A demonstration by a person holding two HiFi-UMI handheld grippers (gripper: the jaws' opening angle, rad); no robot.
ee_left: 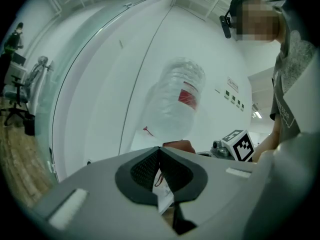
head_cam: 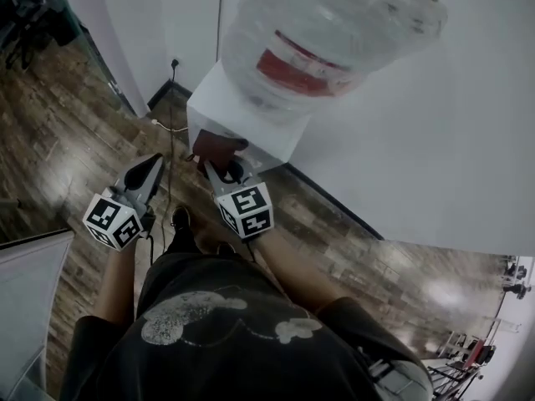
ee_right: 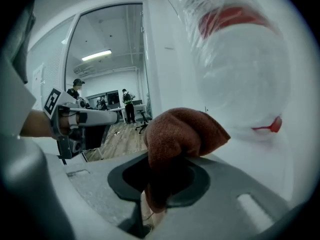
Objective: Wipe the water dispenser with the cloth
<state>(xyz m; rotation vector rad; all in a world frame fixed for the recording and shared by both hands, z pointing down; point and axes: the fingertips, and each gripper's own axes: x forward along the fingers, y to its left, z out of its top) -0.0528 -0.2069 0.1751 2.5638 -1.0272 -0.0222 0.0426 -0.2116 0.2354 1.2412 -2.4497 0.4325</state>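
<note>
- Two tools to call, nearest first. Starting with the left gripper (head_cam: 155, 164): pinched shut tip to tip, gripping nothing nameable, hanging in the air beside the action and apart from the dispenser.
- Same story along its own jaws in the left gripper view: pressed together at the front, with only a pale sliver showing through the slot lower down, too unclear to name.
- Next up, the right gripper (head_cam: 213, 167): closed narrow on the cloth (head_cam: 219, 147), a rust-brown wad bulging out past the tips.
- Confirmed in the right gripper view: cloth (ee_right: 182, 134) nipped at its middle, folded over and spilling across the top of the jaws.
- Now the meeting point at the water dispenser (head_cam: 251, 124): cloth up against the front edge of the white top, just beneath the upturned bottle (head_cam: 326, 32). Contact likely, though hard to swear to from above.
- On progress, as a judgement only: early going. Cloth gripped and at the cabinet, yes, but no streaks, no damp sheen, no cleaned patch anywhere to separate wiped from unwiped.
- Left to do, most probably: the top face, the front and the sides of the white body, perhaps round the neck of the bottle too.
- Farthest out: plain white wall (head_cam: 468, 140) behind the dispenser and dark wood floor (head_cam: 75, 140) running off to the left.
</note>
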